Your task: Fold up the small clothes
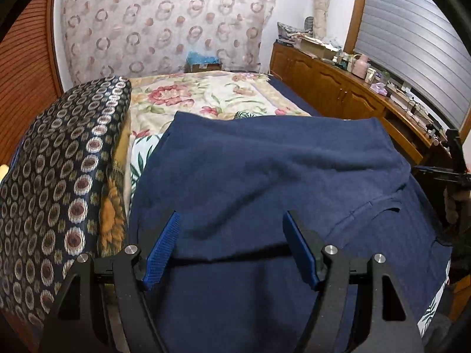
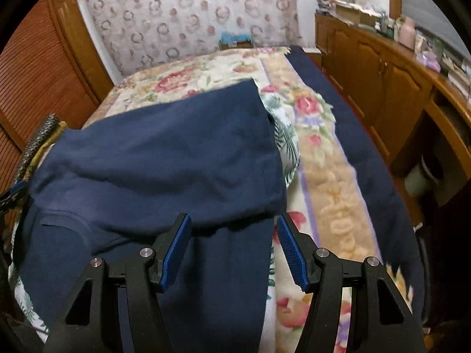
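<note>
Floral bed (image 1: 188,94) — both tongs (image 1: 231,244) (image 2: 234,248) down-tilted, agape.

Dim, even indoor light — fisheye bending (dark vignetted corners), right view slightly blurred.

— What lies under the right gripper (image 2: 234,232)?

— A navy garment (image 2: 164,158), spread on the bed and folded over itself: an upper layer ends in a crosswise edge just ahead of the blue pads (image 2: 176,250), with a lower layer running on toward the camera.

— And the jaws?

— Parted, nothing between them. The left pad hangs over the navy cloth; the other is over the floral blanket (image 2: 329,182) (cream, with pink roses and a tan border).

— Anything else?

— A leaf-print cloth (image 2: 284,135) peeks out at the garment's right edge. Wooden cabinets (image 2: 382,88) stand along the right, and a curtain (image 2: 188,20) with ring patterns hangs behind the bed.
</note>
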`<act>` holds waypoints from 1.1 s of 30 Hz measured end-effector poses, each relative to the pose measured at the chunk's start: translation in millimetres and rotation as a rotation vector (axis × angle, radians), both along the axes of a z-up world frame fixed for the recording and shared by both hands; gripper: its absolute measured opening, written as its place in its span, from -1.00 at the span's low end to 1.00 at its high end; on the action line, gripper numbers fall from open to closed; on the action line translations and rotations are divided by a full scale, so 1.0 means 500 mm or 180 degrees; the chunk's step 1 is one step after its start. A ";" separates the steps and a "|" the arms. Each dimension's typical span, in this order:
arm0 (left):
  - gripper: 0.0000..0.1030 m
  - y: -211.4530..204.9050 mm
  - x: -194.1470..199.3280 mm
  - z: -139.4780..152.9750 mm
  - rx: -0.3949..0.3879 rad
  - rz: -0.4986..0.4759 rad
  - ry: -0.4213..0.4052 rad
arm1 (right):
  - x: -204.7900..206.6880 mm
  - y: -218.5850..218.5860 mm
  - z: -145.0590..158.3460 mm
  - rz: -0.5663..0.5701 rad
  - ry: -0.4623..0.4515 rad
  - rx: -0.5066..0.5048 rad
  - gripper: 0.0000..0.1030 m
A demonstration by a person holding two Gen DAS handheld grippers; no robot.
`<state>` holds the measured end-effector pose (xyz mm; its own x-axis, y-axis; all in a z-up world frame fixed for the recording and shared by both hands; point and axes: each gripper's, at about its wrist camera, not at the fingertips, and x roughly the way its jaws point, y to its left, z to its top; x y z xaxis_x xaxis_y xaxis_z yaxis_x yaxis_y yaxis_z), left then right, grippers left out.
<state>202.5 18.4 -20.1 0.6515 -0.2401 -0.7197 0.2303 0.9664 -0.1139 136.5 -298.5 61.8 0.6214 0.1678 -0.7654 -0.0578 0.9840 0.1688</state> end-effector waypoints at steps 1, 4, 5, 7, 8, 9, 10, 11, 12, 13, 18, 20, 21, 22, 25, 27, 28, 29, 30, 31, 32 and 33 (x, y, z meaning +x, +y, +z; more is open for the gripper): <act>0.42 -0.002 -0.004 -0.001 -0.0013 -0.0005 0.0000 | 0.007 -0.003 -0.002 -0.0039 0.0019 0.0002 0.21; 0.42 -0.005 -0.015 -0.013 -0.0001 0.0015 0.0029 | 0.025 -0.015 -0.005 -0.0140 0.0042 0.0111 0.21; 0.42 -0.005 -0.018 -0.016 -0.0003 0.0030 0.0041 | 0.029 -0.011 0.000 -0.0142 0.0034 0.0160 0.21; 0.42 -0.005 -0.022 -0.026 -0.0024 0.0065 0.0096 | 0.038 -0.007 0.001 -0.0129 0.0007 0.0178 0.17; 0.42 -0.004 -0.022 -0.028 -0.0032 0.0076 0.0112 | 0.040 -0.004 0.000 -0.0114 -0.0001 0.0178 0.08; 0.42 -0.003 -0.023 -0.032 -0.0045 0.0092 0.0134 | 0.042 0.000 0.001 -0.0100 -0.0015 0.0170 -0.01; 0.42 -0.003 -0.024 -0.035 -0.0047 0.0101 0.0147 | 0.042 0.004 0.003 -0.0099 -0.0052 0.0146 -0.07; 0.42 -0.004 -0.025 -0.038 -0.0031 0.0124 0.0159 | 0.039 0.006 -0.003 -0.0098 -0.0100 0.0103 -0.19; 0.42 -0.004 -0.026 -0.041 -0.0010 0.0150 0.0164 | 0.036 0.008 0.000 -0.0077 -0.0148 0.0087 -0.38; 0.42 -0.003 -0.026 -0.046 0.0018 0.0198 0.0173 | 0.039 0.013 -0.014 -0.0050 -0.0176 0.0103 -0.47; 0.42 0.000 -0.031 -0.063 0.0064 0.0407 0.0208 | 0.035 0.020 -0.048 0.0037 -0.0227 0.0064 -0.75; 0.42 0.002 -0.030 -0.070 0.0054 0.0473 0.0220 | 0.034 0.022 -0.055 0.0049 -0.0225 0.0026 -0.75; 0.42 0.003 -0.028 -0.073 0.0035 0.0506 0.0232 | 0.033 0.022 -0.057 0.0056 -0.0228 0.0004 -0.75; 0.42 0.003 -0.025 -0.078 0.0023 0.0524 0.0250 | 0.035 0.024 -0.056 0.0062 -0.0230 -0.0017 -0.75; 0.42 0.004 -0.016 -0.083 0.0014 0.0592 0.0247 | 0.036 0.027 -0.060 0.0069 -0.0218 -0.0035 -0.75; 0.42 0.004 -0.007 -0.084 -0.0017 0.0617 0.0249 | 0.036 0.027 -0.053 0.0066 -0.0224 -0.0024 -0.75; 0.42 0.003 -0.002 -0.083 -0.0027 0.0626 0.0254 | 0.035 0.024 -0.047 0.0066 -0.0224 -0.0014 -0.75; 0.42 0.005 0.004 -0.083 -0.0043 0.0645 0.0259 | 0.034 0.024 -0.045 0.0067 -0.0227 -0.0007 -0.75; 0.42 0.005 0.007 -0.082 -0.0060 0.0655 0.0263 | 0.035 0.023 -0.048 0.0065 -0.0232 -0.0002 -0.75; 0.42 0.005 0.011 -0.082 -0.0081 0.0669 0.0272 | 0.032 0.024 -0.044 0.0064 -0.0234 -0.0002 -0.75; 0.42 0.004 0.015 -0.080 -0.0099 0.0678 0.0275 | 0.032 0.023 -0.045 0.0066 -0.0236 -0.0006 -0.75; 0.42 0.005 0.017 -0.080 -0.0127 0.0693 0.0281 | 0.033 0.023 -0.046 0.0067 -0.0237 -0.0007 -0.75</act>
<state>211.0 20.9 -60.0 0.6260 -0.1300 -0.7689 0.0042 0.9866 -0.1634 152.9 -287.1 39.0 0.6729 0.1796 -0.7176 -0.0907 0.9828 0.1610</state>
